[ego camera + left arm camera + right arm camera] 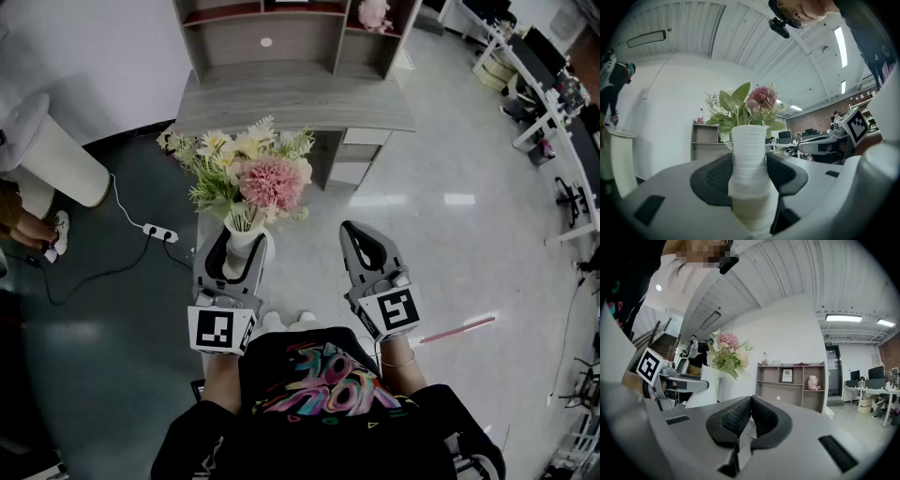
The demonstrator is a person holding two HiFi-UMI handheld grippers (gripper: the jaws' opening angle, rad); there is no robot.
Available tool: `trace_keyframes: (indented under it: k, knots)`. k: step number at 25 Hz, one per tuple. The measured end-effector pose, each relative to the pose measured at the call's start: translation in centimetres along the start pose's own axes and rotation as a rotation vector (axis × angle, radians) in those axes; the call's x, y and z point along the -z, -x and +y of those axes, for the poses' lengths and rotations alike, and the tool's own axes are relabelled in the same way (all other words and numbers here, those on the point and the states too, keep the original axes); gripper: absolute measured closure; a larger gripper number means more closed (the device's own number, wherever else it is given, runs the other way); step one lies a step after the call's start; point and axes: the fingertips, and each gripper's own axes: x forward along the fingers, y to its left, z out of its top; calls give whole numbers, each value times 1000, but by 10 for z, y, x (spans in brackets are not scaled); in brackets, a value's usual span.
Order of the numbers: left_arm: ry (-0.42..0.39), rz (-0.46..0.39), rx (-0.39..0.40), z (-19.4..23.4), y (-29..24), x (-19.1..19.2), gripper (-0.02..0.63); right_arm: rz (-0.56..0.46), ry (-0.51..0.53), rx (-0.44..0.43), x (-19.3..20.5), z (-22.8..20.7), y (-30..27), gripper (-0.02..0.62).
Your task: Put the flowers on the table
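Observation:
A white ribbed vase (243,246) (749,168) stands upright between the jaws of my left gripper (232,251) (750,174), which is shut on it. Out of the vase rises a bouquet (246,172) (747,107) with a big pink bloom, pale flowers and green leaves. I carry it over the floor, short of the grey table (293,99) ahead. My right gripper (366,247) (751,417) is level beside it on the right, shut, with nothing between its pads. From the right gripper view the bouquet (726,354) shows at the left.
A grey shelf unit (298,36) stands at the back of the table, with a pink plush toy (374,13) on it. A white bin (52,150) and a power strip with cable (155,231) lie to the left. Office desks (544,70) stand far right.

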Motion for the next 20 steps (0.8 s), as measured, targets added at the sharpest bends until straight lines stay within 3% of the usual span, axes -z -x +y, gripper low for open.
trace_keyframes:
  k: [10,20]
  knots:
    - [-8,-30,-24,-5,1,-9,364,-58,12,-35,-10,6,1,578]
    - [-6,-5,-35,-1,-1,-2,365,-51,-17,-66,-2,10,-10,578]
